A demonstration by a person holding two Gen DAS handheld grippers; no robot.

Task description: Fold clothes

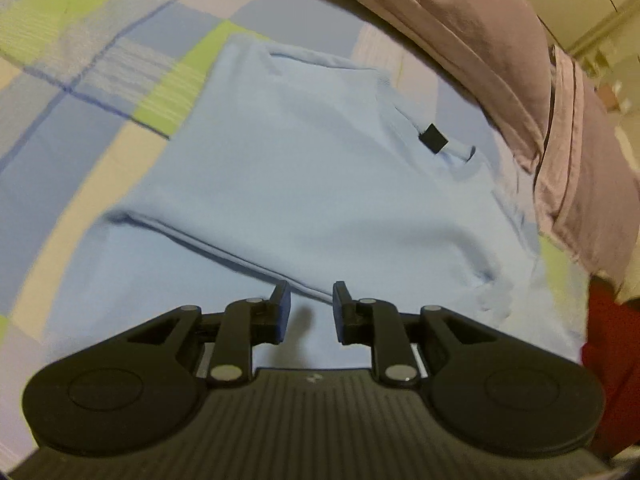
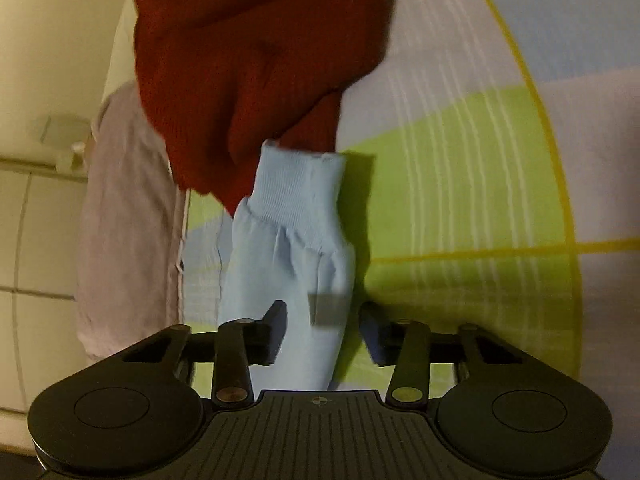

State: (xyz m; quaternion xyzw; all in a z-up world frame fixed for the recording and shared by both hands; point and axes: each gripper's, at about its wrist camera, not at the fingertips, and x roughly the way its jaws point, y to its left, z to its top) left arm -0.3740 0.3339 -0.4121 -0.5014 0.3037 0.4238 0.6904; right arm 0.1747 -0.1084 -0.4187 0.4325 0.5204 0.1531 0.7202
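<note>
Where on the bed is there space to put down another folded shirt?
Bare checked bedsheet lies open left of the light blue sweatshirt, all the way to the picture's edge. More bare sheet sits right of the blue sleeve. It is crowded by the pinkish pillow and the red garment.

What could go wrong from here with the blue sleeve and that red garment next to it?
1. The sleeve cuff lies partly over the red garment; dragging the sleeve may pull the red piece along.
2. The right gripper stands open around the sleeve, so the sleeve could drop short of the light blue sweatshirt.
3. The left gripper holds nothing, so the sweatshirt body may shift.
</note>
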